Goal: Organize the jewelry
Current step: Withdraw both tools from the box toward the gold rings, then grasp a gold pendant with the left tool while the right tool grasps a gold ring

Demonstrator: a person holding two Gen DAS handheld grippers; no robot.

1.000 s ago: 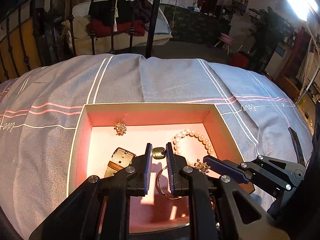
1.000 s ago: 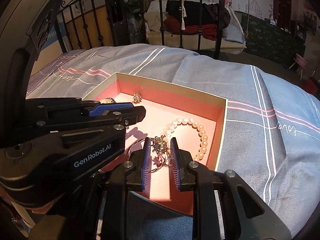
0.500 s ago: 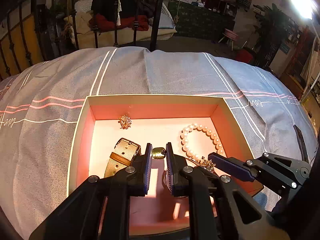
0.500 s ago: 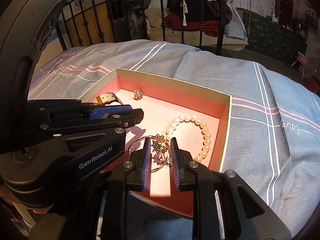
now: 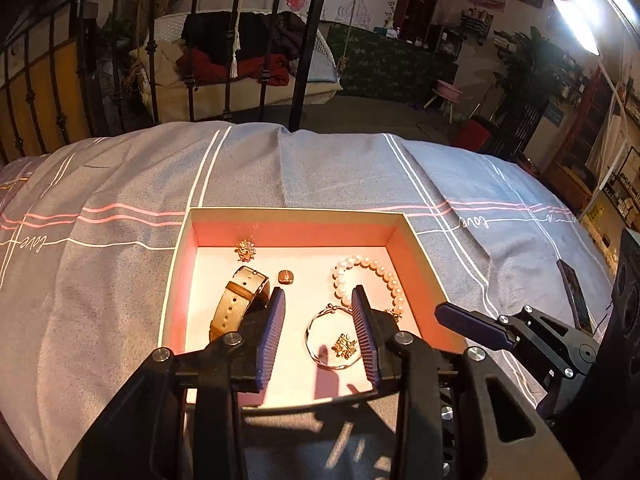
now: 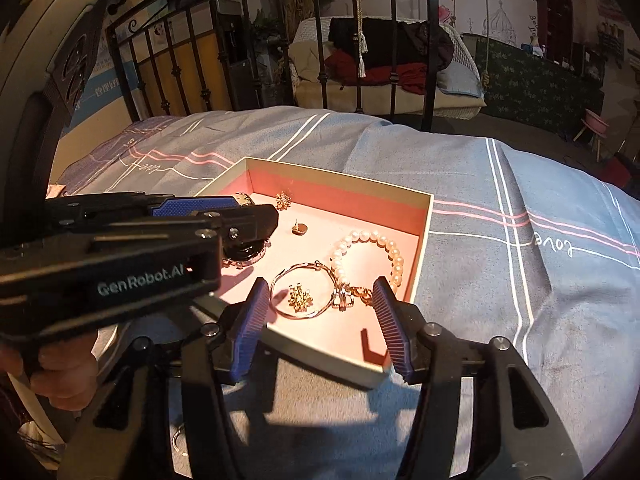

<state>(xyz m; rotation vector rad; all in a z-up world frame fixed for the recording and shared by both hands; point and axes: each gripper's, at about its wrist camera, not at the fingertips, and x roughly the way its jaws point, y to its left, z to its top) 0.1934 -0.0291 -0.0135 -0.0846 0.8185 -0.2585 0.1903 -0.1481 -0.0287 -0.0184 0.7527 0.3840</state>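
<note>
An open pink-lined box (image 5: 178,248) (image 6: 425,236) lies on the bed. In it are a tan watch (image 5: 236,300), a gold flower earring (image 5: 245,249) (image 6: 283,199), a small dark stud (image 5: 286,277) (image 6: 299,230), a pearl bracelet (image 5: 376,274) (image 6: 372,240), a silver bangle (image 5: 324,336) (image 6: 300,296) and a gold flower earring (image 5: 345,345) (image 6: 301,298) inside the bangle. My left gripper (image 5: 319,332) is open and empty over the box's near part. My right gripper (image 6: 320,320) is open and empty at the box's near edge.
The box sits on a grey bedspread (image 5: 120,184) with pink and white stripes. A black iron bed rail (image 5: 304,44) stands behind it. A dark flat object (image 5: 573,292) lies on the bedspread at the right. The left gripper body (image 6: 120,248) fills the left of the right wrist view.
Both grippers have opened and drawn back. The left let go of the dark stud, the right let go of the gold flower earring; both pieces now lie in the box.
</note>
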